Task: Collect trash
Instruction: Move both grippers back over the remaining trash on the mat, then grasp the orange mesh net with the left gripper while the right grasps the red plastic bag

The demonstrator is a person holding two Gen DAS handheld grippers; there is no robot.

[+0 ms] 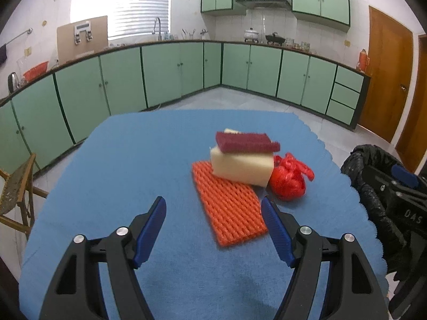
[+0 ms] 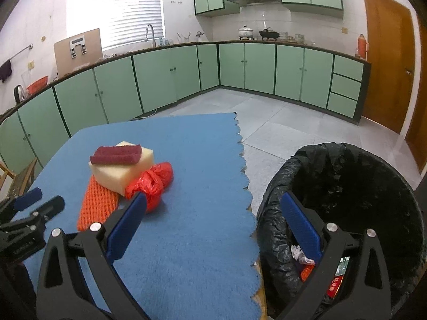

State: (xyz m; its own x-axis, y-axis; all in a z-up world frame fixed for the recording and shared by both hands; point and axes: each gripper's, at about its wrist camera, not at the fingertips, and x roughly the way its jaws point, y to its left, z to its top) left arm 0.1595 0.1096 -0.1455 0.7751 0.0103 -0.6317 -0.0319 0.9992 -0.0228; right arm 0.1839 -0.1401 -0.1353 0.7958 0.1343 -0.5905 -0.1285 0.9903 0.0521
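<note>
Left gripper [image 1: 213, 204] hangs wide open, nothing between its blue pads, just above the near end of the orange foam net [image 1: 229, 208]. Right gripper [image 2: 213, 200] gapes empty too. On the blue mat [image 1: 138, 160], a cream sponge block [image 1: 241, 166] lies on the net, topped by a maroon scouring pad [image 1: 246, 142]. A knotted red plastic bag [image 1: 289, 181] touches it. The black-lined bin [image 2: 347, 186] stands beside the table.

Blue mat [image 1: 133, 160] bears orange netting [image 1: 229, 208] (sponge-topped), red bag [image 1: 288, 184].
</note>
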